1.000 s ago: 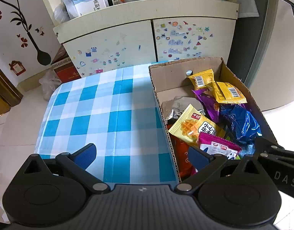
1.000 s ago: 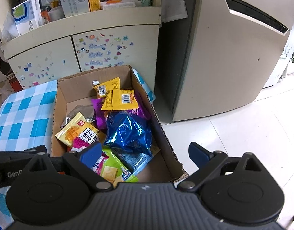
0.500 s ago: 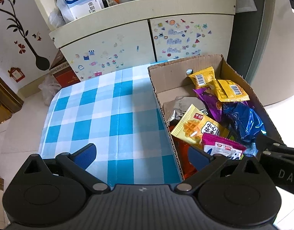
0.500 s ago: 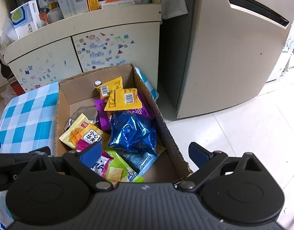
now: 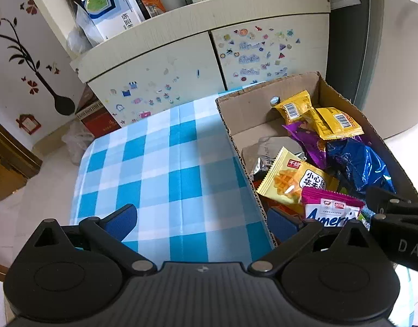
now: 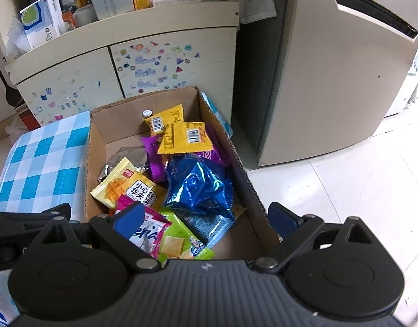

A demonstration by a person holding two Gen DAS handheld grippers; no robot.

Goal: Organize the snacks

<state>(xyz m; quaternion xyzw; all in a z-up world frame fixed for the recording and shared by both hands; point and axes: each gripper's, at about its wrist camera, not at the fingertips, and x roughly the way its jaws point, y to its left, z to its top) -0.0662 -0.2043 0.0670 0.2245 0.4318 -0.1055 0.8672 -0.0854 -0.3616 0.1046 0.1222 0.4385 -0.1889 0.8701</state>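
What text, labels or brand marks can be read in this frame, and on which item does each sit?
"小心华夫" on the yellow waffle packet.
"Ameri", partly hidden, on the pink packet.
"DA", cut off, on the right tool's arm.
Barcodes on the two yellow packets; digits too small.
Blue and white box on the cabinet: characters too blurred.

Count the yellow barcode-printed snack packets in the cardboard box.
2. One yellow packet lies against the far wall of the cardboard box; the other overlaps it nearer the camera, atop the purple packet. More may be buried.
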